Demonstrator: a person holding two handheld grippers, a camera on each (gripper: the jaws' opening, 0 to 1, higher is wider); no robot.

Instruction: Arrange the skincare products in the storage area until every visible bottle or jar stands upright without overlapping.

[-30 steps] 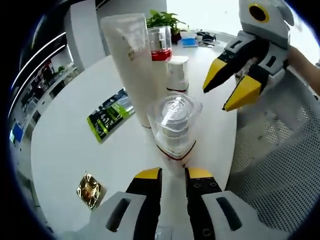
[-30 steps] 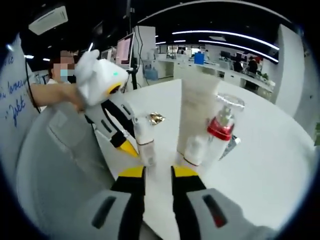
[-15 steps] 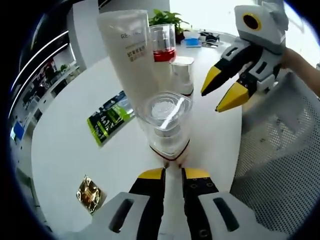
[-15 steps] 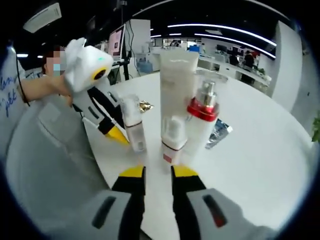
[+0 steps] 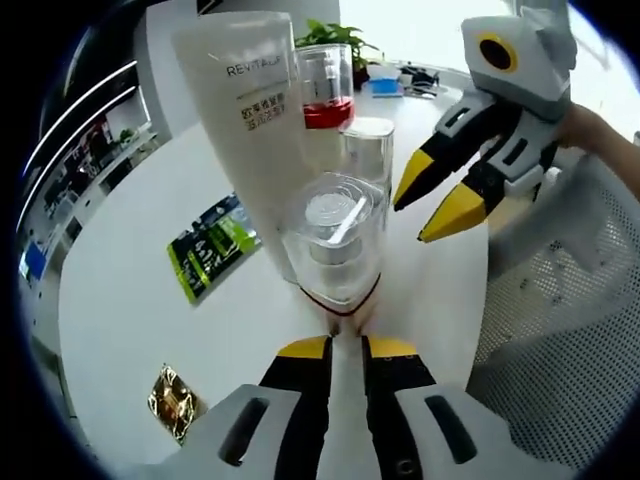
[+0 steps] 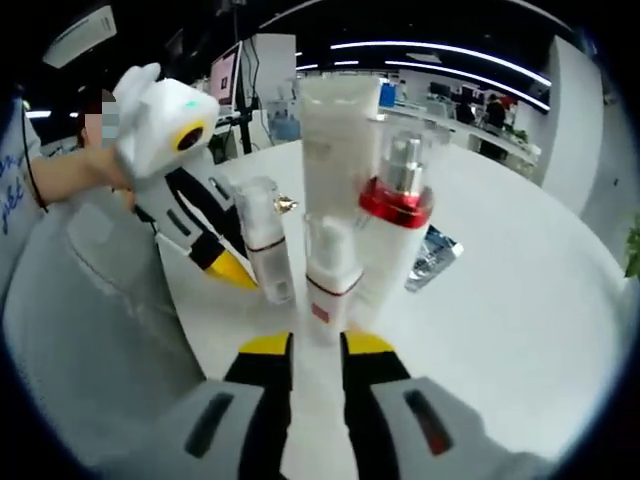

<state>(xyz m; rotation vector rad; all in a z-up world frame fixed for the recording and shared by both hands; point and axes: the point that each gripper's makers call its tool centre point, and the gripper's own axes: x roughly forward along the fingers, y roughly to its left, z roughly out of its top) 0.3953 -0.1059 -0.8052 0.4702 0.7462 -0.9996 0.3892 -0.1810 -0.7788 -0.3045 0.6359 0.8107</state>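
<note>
Left gripper (image 5: 345, 346): low over the round white table (image 5: 130, 300), jaws nearly together, tips at the base of a clear-capped bottle (image 5: 333, 245); contact unclear, so grip cannot be told.

Right gripper (image 6: 316, 343): jaws narrowly parted, flanking the foot of a small white bottle with a red band (image 6: 329, 275); apparently not clamped, though the view is poor. In the left gripper view it (image 5: 436, 193) hovers slightly parted beside the cluster.

Cluster, all upright near the table's edge: tall white tube (image 5: 252, 130), red-collared pump bottle (image 5: 322, 90), clear-capped bottles.

Surroundings: green sachet (image 5: 208, 252) and gold packet (image 5: 175, 402) lying flat; white mesh chair (image 5: 560, 300) alongside; potted plant (image 5: 330, 35) at the far edge.
</note>
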